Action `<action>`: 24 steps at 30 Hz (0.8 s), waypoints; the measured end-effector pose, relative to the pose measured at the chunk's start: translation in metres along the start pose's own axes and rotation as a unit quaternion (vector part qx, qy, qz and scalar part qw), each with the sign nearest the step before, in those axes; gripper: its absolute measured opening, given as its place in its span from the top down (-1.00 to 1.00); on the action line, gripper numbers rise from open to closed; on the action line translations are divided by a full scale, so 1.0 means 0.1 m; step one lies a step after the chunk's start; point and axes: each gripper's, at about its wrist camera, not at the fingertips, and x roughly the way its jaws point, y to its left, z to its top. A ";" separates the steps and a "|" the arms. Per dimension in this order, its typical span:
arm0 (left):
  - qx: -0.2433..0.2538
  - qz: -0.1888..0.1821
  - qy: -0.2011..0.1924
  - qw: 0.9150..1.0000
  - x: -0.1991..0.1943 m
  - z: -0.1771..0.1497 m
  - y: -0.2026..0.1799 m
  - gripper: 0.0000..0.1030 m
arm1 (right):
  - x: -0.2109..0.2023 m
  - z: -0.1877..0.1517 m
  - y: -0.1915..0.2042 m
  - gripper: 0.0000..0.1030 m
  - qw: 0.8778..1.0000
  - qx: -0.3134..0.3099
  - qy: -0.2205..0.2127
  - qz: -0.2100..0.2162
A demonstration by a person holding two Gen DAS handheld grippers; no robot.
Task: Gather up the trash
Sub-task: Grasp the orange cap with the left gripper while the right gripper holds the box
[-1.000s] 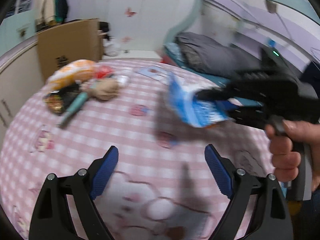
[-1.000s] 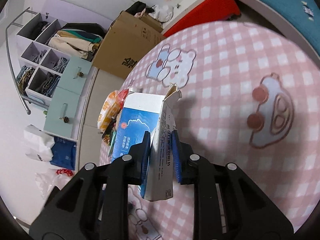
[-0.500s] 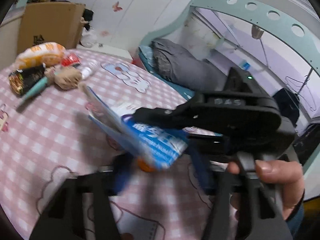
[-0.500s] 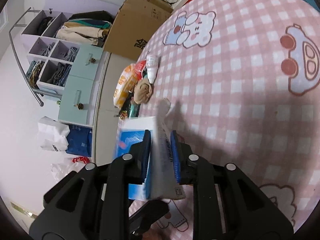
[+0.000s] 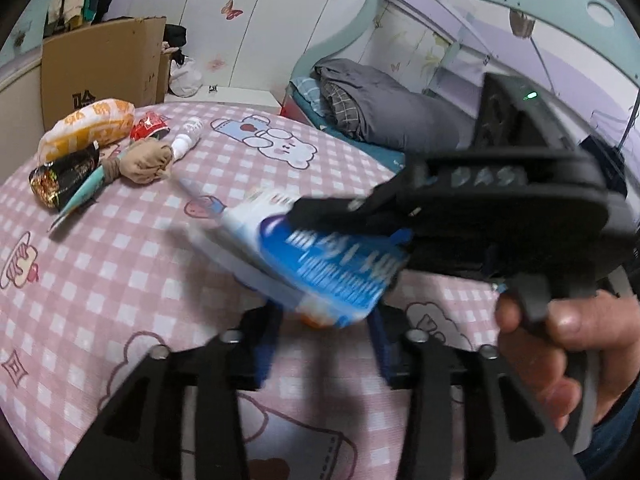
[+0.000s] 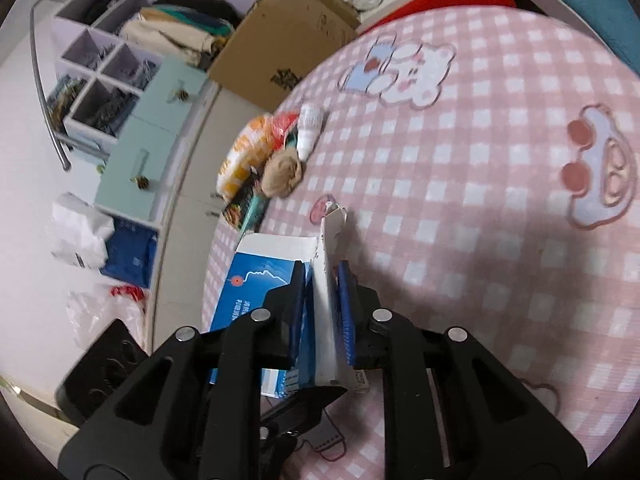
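While the right tool (image 6: 322, 312) is clamping a flattened blue-and-white carton (image 6: 280, 280) edge-on between its blue pads (image 6: 347, 312), it is carrying the carton above the pink checked table (image 6: 480, 160), probably because the thin edge gives the pads the firmest bite. In the left view the carton (image 5: 316, 264) is hanging just over the left tool (image 5: 322, 344), whose jaws are standing partly apart with nothing between them; blur is making the exact gap hard to judge. It may be waiting there to take or steady the carton. More trash is lying grouped near the table's far edge: an orange snack bag (image 5: 86, 128), a dark wrapper (image 5: 64, 178), a small white bottle (image 5: 186, 142) and a tan wad (image 5: 148, 160), well apart from both tools.
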 end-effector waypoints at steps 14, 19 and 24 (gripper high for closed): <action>0.040 0.010 0.049 0.998 0.25 0.02 -0.17 0.44 | -0.41 0.12 -0.21 0.68 0.996 0.001 -0.071 -0.049; 0.019 0.010 0.027 0.999 0.10 0.00 -0.10 0.45 | -0.44 0.10 -0.12 0.68 0.996 -0.011 -0.077 -0.050; 0.001 0.034 -0.007 0.999 -0.24 -0.03 0.02 0.45 | -0.42 0.06 0.10 0.68 0.995 -0.032 -0.079 -0.046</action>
